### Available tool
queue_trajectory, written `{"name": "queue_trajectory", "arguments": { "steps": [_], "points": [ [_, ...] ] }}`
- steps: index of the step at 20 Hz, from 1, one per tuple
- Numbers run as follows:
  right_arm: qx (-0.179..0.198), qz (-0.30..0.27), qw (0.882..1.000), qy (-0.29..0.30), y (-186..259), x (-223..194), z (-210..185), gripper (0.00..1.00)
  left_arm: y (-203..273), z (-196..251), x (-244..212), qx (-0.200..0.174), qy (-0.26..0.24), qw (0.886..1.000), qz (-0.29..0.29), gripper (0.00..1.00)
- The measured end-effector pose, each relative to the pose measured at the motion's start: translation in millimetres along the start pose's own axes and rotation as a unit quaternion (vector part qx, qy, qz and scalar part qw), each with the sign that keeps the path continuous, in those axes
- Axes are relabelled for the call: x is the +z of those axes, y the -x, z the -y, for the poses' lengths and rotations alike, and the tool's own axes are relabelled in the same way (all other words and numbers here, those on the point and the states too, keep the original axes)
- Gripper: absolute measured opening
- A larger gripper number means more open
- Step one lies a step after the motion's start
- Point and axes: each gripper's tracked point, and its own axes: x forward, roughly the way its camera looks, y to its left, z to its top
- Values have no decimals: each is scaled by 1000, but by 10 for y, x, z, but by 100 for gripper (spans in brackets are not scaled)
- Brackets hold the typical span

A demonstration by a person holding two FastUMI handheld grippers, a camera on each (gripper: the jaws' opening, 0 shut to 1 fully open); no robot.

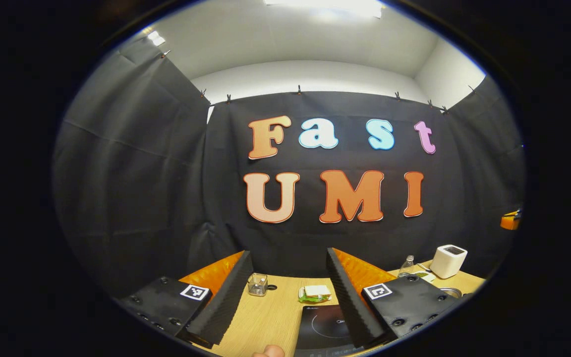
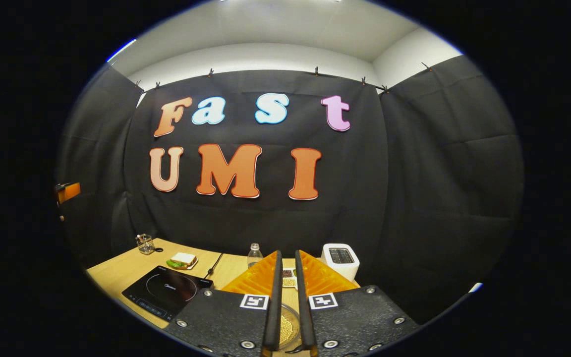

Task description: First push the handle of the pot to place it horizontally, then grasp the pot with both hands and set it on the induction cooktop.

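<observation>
While left gripper [image 1: 285,292] gapes, right gripper [image 2: 285,297] nearly closed above induction cooktop [image 2: 166,292].

left gripper [image 1: 289,297]: black textured finger plates, ribbed black pads, orange ribbed backing, round screws, square black-and-white marker on each | right gripper [image 2: 285,302]: same black plates, orange ribbed backs, silver screws, one marker per finger

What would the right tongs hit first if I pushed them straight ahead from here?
Probably nothing soon. The right tongs stand nearly closed and empty, aimed above the table between the bottle and the white appliance. Straight ahead hangs the black cloth wall, though depth is unclear.
</observation>
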Motion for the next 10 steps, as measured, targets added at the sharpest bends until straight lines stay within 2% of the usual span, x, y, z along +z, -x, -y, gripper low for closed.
{"name": "queue_trajectory", "arguments": {
  "steps": [4,6,10],
  "points": [
    [8,-41,999,1,-19,-396,-10,6,10,7,23,-2,1,1000,1,96],
    [13,-67,998,-5,-22,-612,-10,0,24,3,28,-3,-1,1000,1,99],
    [14,-107,994,-14,-13,-1005,18,0,24,-6,5,-2,0,1000,0,99]
  ]
}}
